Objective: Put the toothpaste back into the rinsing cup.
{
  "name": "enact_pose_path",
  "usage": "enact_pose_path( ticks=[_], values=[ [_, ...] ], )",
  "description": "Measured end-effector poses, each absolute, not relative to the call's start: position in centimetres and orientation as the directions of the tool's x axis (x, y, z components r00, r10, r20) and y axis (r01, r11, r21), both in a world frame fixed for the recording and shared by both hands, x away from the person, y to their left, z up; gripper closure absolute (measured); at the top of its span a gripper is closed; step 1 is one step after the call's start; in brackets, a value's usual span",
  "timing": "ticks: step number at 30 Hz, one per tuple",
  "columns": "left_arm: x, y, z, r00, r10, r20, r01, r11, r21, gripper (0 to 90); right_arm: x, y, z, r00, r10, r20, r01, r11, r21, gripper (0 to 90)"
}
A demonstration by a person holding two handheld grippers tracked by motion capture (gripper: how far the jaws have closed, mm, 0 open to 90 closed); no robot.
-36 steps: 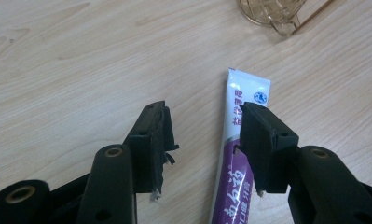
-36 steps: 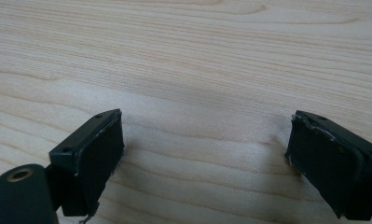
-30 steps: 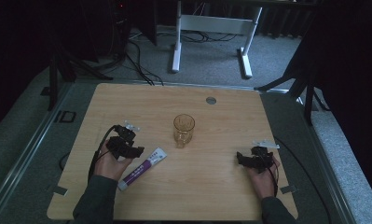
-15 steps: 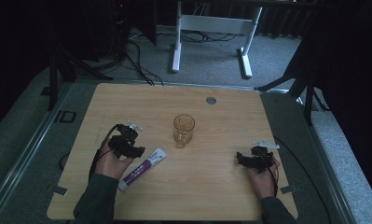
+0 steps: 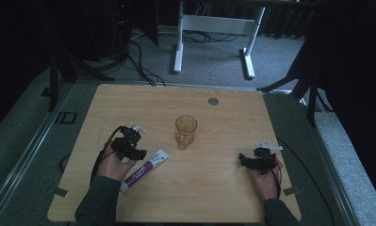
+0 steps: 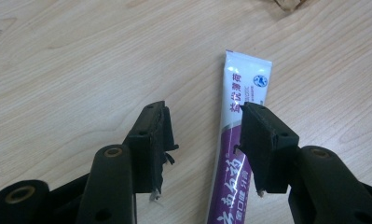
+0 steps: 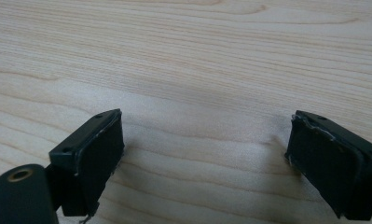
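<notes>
Toothpaste tube (image 6: 239, 140) lies flat on the bench (image 5: 214, 197) just right of my half-open, empty left tool (image 6: 204, 140), so I can slide over it, while my right tool (image 7: 204, 149) waits wide open.

glass mug (image 5: 186, 130) mid-table between hands, tube (image 5: 144, 169) beside left claw (image 5: 137, 141)

Looks like a lab or recording studio setup, not anyone's home. A bare wooden bench (image 5: 143, 101) sits on grey carpet (image 5: 30, 136) with black curtains (image 5: 350, 70) around it, cables (image 5: 138, 61) trailing over the floor, dark stands (image 5: 56, 75) at the sides, and a white desk frame (image 5: 214, 28) behind.
</notes>
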State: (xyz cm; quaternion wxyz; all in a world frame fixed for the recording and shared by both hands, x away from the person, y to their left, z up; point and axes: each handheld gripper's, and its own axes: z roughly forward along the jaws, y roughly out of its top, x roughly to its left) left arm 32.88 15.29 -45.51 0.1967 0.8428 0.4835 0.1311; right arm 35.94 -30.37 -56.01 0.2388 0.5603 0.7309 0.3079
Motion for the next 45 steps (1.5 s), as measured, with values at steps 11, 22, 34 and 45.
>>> enact_pose_path(
  ticks=[11, 22, 34, 45],
  values=[
    [33.0, 14.5, -45.6, 0.513, 0.858, 0.031, 0.765, -0.473, 0.437, 51.2, 35.9, -30.4, -56.0, -0.258, 0.966, -0.004, 0.672, 0.182, 0.718, 10.6],
    [33.1, 13.6, -46.1, 0.54, 0.84, 0.054, 0.763, -0.515, 0.39, 51.4, 36.0, -30.4, -56.0, -0.261, 0.965, -0.005, 0.671, 0.185, 0.718, 10.7],
    [33.2, 12.9, -46.5, 0.563, 0.824, 0.066, 0.762, -0.548, 0.346, 50.9, 36.0, -30.4, -56.0, -0.262, 0.965, -0.005, 0.671, 0.185, 0.718, 10.7],
    [33.3, 12.3, -47.1, 0.578, 0.814, 0.064, 0.764, -0.567, 0.31, 50.9, 36.0, -30.3, -56.0, -0.262, 0.965, -0.005, 0.671, 0.186, 0.718, 10.7]
  ],
)
